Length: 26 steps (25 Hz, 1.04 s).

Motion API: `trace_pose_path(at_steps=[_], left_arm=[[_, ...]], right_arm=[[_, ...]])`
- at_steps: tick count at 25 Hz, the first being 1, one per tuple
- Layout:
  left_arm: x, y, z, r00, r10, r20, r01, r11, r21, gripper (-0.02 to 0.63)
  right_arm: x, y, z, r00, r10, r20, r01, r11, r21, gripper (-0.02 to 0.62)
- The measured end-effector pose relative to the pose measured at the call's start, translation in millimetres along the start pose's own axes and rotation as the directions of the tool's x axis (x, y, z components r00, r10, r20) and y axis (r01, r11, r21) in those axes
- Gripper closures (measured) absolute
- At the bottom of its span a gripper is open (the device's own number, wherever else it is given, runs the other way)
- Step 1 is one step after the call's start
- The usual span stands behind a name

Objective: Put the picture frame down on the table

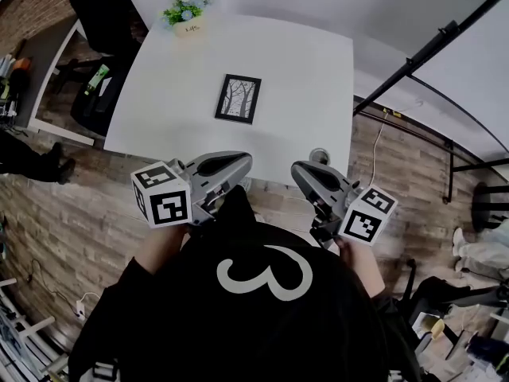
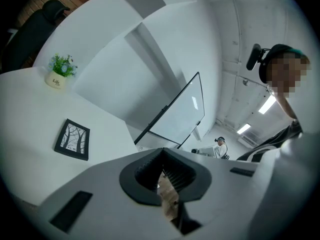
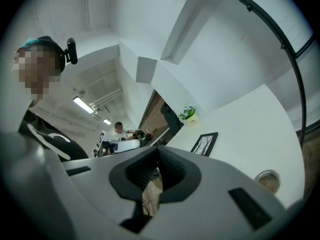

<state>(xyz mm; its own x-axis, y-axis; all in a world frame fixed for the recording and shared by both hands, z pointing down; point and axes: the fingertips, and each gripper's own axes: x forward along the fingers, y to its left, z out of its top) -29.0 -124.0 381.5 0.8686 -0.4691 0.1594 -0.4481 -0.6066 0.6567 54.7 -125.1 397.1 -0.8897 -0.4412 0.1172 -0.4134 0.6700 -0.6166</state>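
We find the picture frame [image 1: 238, 98] lying flat, face up, near the middle of the white table [image 1: 310, 62], with nothing touching it. From the way it lies, we judge that the putting down is done. A small potted plant [image 1: 188, 14] stands well beyond the picture frame at the table's far edge, out of the way of any reach. A round fitting [image 1: 319, 156] sits in the table's edge on the person's side of the picture frame and to the right. Both tools are held well short of the picture frame, off the near edge of the table and close to the person's body, which we read as a resting posture and not an approach. The left gripper [image 2: 162, 171] has its jaws closed together with nothing between them; only floor shows through the gap below the pads. The right gripper [image 3: 157, 171] is likewise clenched and empty. From each gripper view the picture frame lies ahead and off to one side, which confirms that neither tool points at it. We see no hazard to the picture frame where it lies.
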Motion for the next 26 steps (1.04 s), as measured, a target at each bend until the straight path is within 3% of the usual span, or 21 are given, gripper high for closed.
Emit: trace_pose_path(at_steps=[26], left_arm=[[4.9,-15.1,-9.1,0.999,0.039,-0.016,-0.039,0.999,0.009,0.591]], right_arm=[[-14.4,9.2,-3.7,1.000,-0.001,0.003,0.001,1.000,-0.010,0.572]])
